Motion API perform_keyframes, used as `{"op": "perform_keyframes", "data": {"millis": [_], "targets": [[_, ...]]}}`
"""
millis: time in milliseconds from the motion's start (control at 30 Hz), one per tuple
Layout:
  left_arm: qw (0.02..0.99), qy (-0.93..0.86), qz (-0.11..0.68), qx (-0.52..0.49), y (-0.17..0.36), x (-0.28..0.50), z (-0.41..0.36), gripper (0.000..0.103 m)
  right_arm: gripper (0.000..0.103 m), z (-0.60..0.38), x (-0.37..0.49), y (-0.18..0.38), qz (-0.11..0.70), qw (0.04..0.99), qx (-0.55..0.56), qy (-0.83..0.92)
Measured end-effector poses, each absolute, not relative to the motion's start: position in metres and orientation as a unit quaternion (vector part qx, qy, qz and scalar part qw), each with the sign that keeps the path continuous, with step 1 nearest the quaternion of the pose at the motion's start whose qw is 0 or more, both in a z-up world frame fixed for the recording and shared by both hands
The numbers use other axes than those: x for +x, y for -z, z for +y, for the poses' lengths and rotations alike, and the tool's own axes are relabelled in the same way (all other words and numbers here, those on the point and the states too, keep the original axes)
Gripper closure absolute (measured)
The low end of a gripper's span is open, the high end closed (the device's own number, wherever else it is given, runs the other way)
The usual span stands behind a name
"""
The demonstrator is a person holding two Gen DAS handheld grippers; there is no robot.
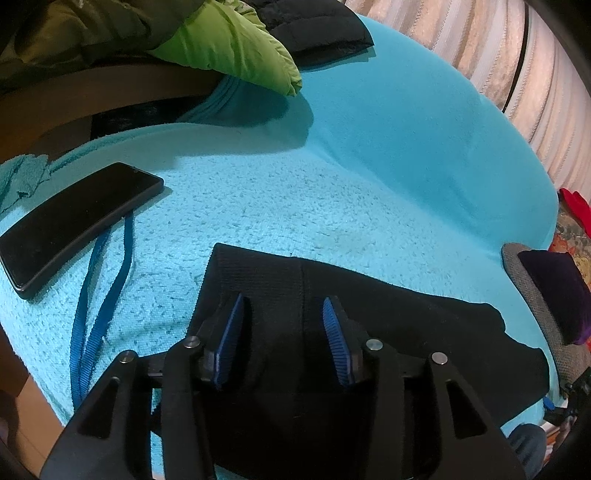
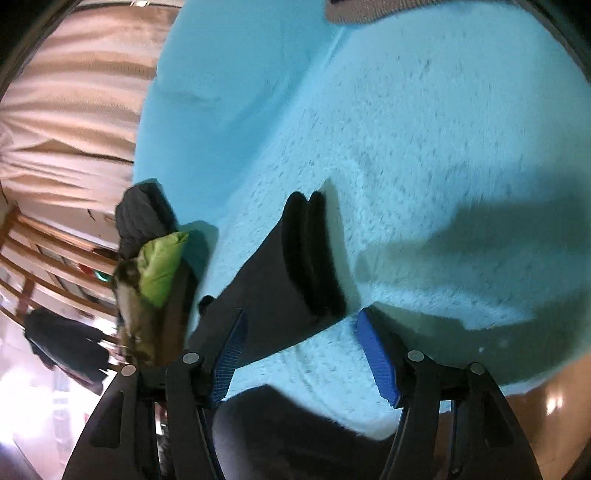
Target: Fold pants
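Note:
The black pants (image 1: pixel 369 332) lie on a turquoise towel-covered surface (image 1: pixel 295 192), at the near edge in the left wrist view. My left gripper (image 1: pixel 282 306) is open, its blue pads right over the ribbed band of the pants, with nothing held between them. In the right wrist view the pants (image 2: pixel 273 288) show as a dark strip with a black ribbed cuff end (image 2: pixel 310 254). My right gripper (image 2: pixel 301 321) is open just above that strip, near the cuff. This view is motion-blurred.
A black phone (image 1: pixel 74 225) and a blue lanyard (image 1: pixel 99 310) lie on the towel at left. A lime-green jacket (image 1: pixel 236 48) and a black garment (image 1: pixel 314 29) sit at the far edge. A grey chair back (image 1: pixel 535 299) stands at right. Curtains hang behind.

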State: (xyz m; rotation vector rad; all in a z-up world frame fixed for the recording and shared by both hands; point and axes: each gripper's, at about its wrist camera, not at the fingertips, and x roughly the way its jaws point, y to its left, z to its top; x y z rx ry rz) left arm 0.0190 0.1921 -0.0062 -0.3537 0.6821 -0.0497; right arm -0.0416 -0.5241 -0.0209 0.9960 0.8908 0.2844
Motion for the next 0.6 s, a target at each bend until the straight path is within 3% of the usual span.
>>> {"op": "perform_keyframes", "data": {"millis": [133, 300, 533, 600], "targets": [[0.927, 0.025, 0.334, -0.171, 0.005, 0.020, 0.191, 0.056, 0.040, -0.521, -0.035, 0.020, 0.401, 0.771, 0.474, -0.140], [0.923, 0.052, 0.348, -0.155, -0.004, 0.026, 0.179, 0.016, 0.043, -0.515, -0.040, 0.018, 0.401, 0.786, 0.452, -0.135], [0.944, 0.013, 0.304, -0.128, -0.057, 0.003, 0.138, 0.015, 0.071, -0.509, -0.045, 0.022, 0.408, 0.803, 0.421, -0.105], [0.947, 0.019, 0.298, -0.118, -0.069, -0.004, 0.112, 0.010, 0.073, -0.510, -0.045, 0.023, 0.409, 0.805, 0.418, -0.102]]}}
